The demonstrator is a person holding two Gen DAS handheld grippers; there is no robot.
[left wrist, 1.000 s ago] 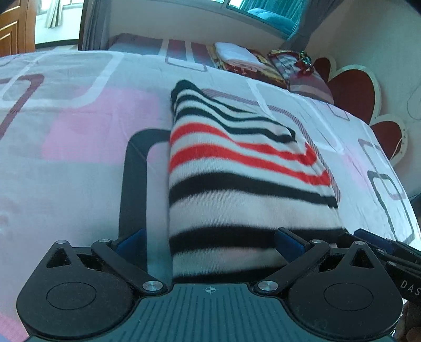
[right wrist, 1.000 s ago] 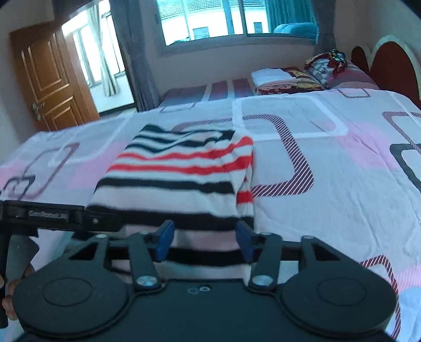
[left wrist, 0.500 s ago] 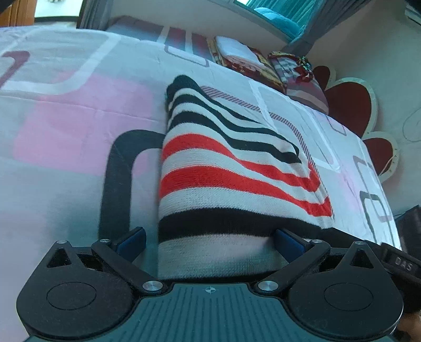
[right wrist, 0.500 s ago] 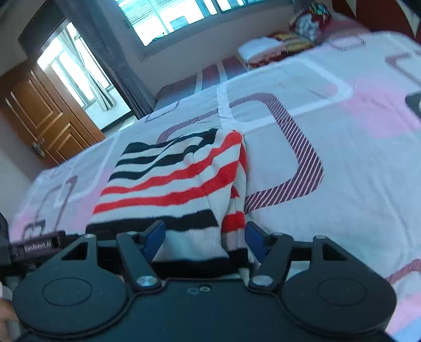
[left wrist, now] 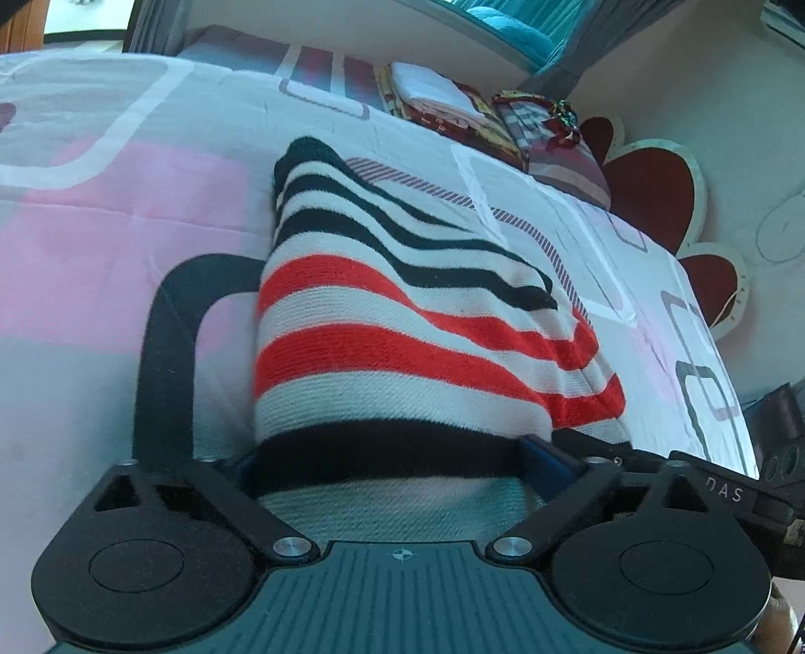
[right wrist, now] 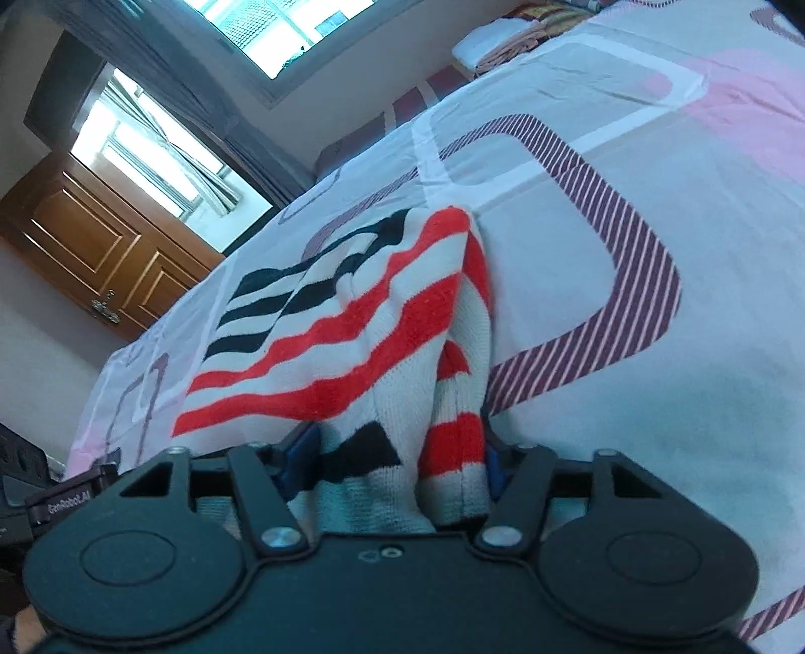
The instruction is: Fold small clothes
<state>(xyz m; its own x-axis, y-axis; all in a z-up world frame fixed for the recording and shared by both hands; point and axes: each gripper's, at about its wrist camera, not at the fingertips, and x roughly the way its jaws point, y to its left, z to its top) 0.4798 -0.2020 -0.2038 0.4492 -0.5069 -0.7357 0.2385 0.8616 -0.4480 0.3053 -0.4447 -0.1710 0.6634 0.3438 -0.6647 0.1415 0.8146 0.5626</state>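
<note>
A folded sweater (left wrist: pixel 402 327) with black, red and white stripes lies on the bed, seen also in the right wrist view (right wrist: pixel 327 352). My left gripper (left wrist: pixel 392 463) straddles its near left edge. The jaws are closing, and the blue pads sit at the two sides of the fabric without squeezing it much. My right gripper (right wrist: pixel 397 463) is at the near right corner, jaws closing, with the knit bunched into ridges between the pads. Each gripper's body shows at the edge of the other's view: the right one (left wrist: pixel 729 493) and the left one (right wrist: pixel 65 503).
The bedsheet (left wrist: pixel 100 226) is pink, grey and white with rounded rectangles. Folded linen and pillows (left wrist: pixel 453 105) are stacked at the head of the bed by a red petal-shaped headboard (left wrist: pixel 654 186). A wooden door (right wrist: pixel 90 251) and a window (right wrist: pixel 282 30) lie beyond.
Both grippers have come forward and down over the sweater's near edge. The right one has rolled and now bunches the fabric. The left jaws have narrowed to the fabric's sides.
</note>
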